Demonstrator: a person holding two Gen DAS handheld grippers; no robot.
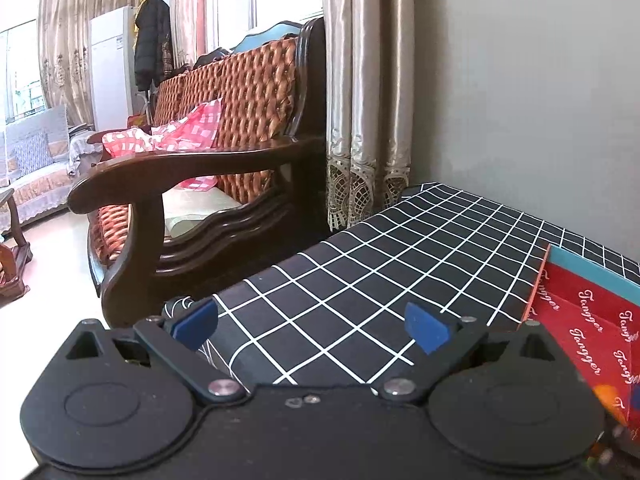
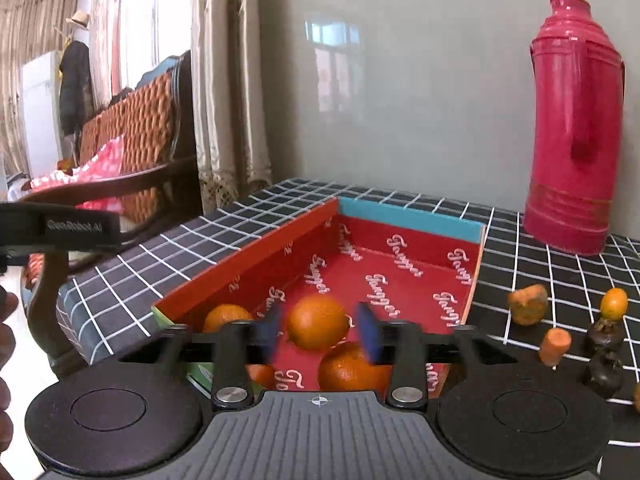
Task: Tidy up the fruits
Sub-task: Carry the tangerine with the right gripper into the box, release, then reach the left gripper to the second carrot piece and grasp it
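My right gripper [image 2: 320, 332] stands open over a red box [image 2: 408, 216] that has a teal far wall. An orange [image 2: 318, 320] sits between its blue pads with a small gap on each side, so the pads do not press on it. Several more oranges lie in the box, one at the near left [image 2: 226, 317] and one just below the pads [image 2: 352, 368]. My left gripper [image 1: 312, 326] is open and holds nothing, over the checked tablecloth [image 1: 360, 260] to the left of the box [image 1: 580, 328]. Its black body [image 2: 60, 224] shows at the left of the right wrist view.
On the cloth right of the box lie an orange chunk [image 2: 528, 304], a small kumquat [image 2: 614, 304], a carrot piece [image 2: 554, 344] and dark round fruits [image 2: 604, 374]. A tall red thermos [image 2: 576, 128] stands at the back right. A wooden sofa [image 1: 200, 160] stands left of the table.
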